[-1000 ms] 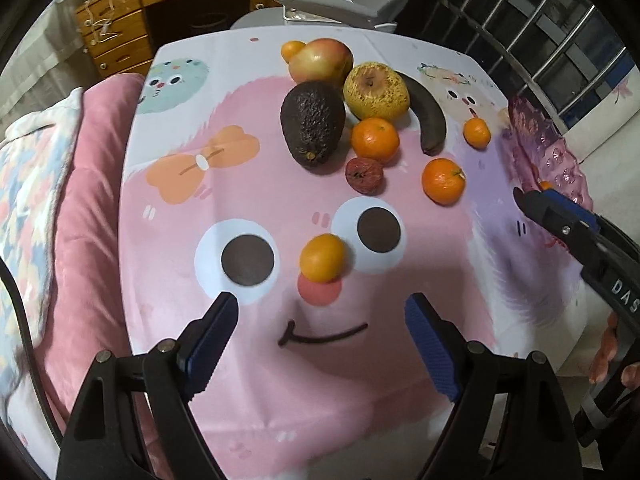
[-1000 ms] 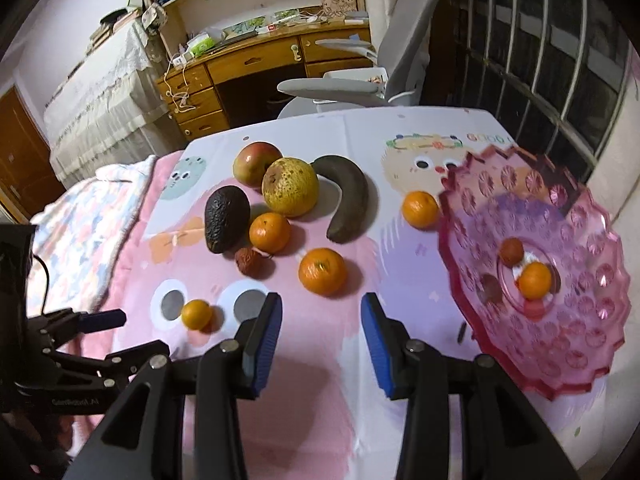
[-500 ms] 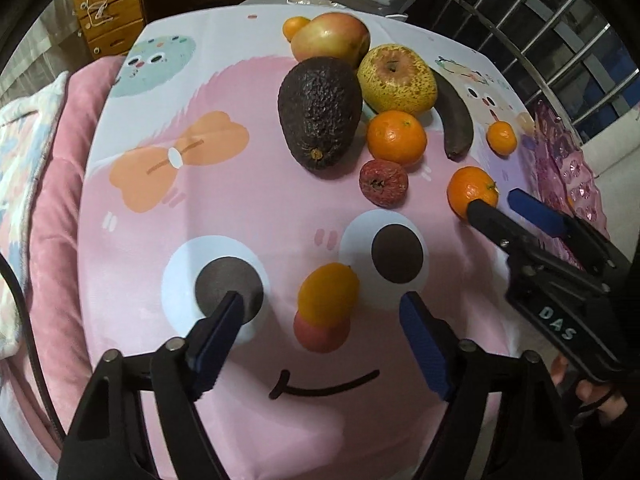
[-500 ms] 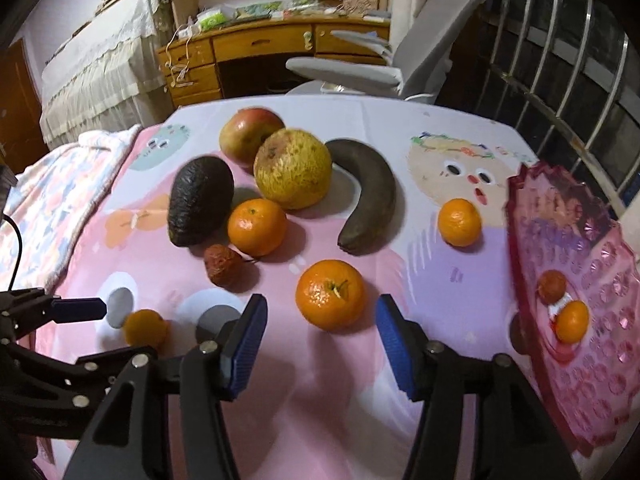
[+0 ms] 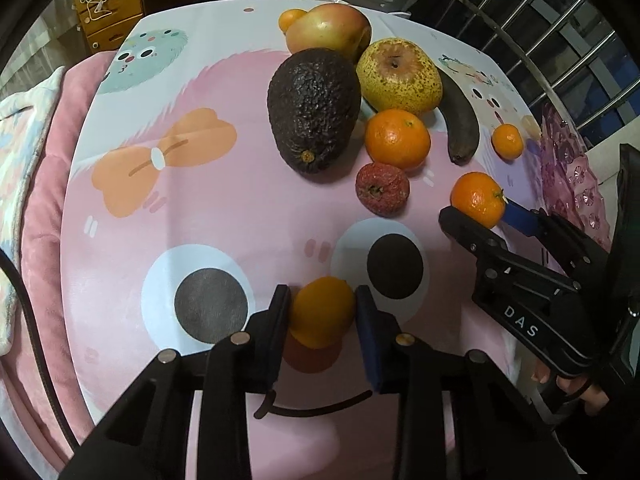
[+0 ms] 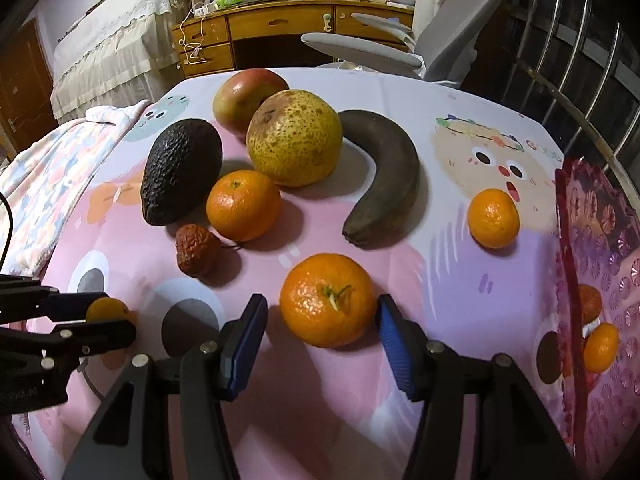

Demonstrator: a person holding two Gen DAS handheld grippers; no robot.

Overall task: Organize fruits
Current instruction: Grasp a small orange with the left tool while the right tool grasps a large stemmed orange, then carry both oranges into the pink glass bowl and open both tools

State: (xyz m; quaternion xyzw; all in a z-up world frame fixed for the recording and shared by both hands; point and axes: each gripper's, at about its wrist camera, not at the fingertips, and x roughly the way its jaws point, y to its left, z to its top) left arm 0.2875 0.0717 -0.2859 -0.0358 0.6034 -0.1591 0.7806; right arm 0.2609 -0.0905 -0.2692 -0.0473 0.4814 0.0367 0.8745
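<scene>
My left gripper (image 5: 322, 312) is shut on a small orange kumquat (image 5: 322, 310) on the pink cartoon cloth; it shows in the right wrist view (image 6: 106, 310) too. My right gripper (image 6: 322, 322) is open, its blue pads either side of a mandarin (image 6: 326, 300), apart from it; the left wrist view shows this mandarin (image 5: 478, 198) as well. Behind lie an avocado (image 6: 180, 170), a second mandarin (image 6: 243, 204), a wrinkled red fruit (image 6: 197, 249), a spotted pear (image 6: 294, 138), an apple (image 6: 246, 96), a dark banana (image 6: 384, 178) and a small mandarin (image 6: 493, 218).
A pink glass bowl (image 6: 608, 240) at the right table edge holds a small orange fruit (image 6: 600, 346) and a red one (image 6: 589, 298). A pink blanket (image 5: 44, 184) lies left of the table. A desk and grey chair (image 6: 400, 44) stand behind.
My left gripper moved forward and closed on the kumquat. My right gripper moved forward until its open pads flank the near mandarin.
</scene>
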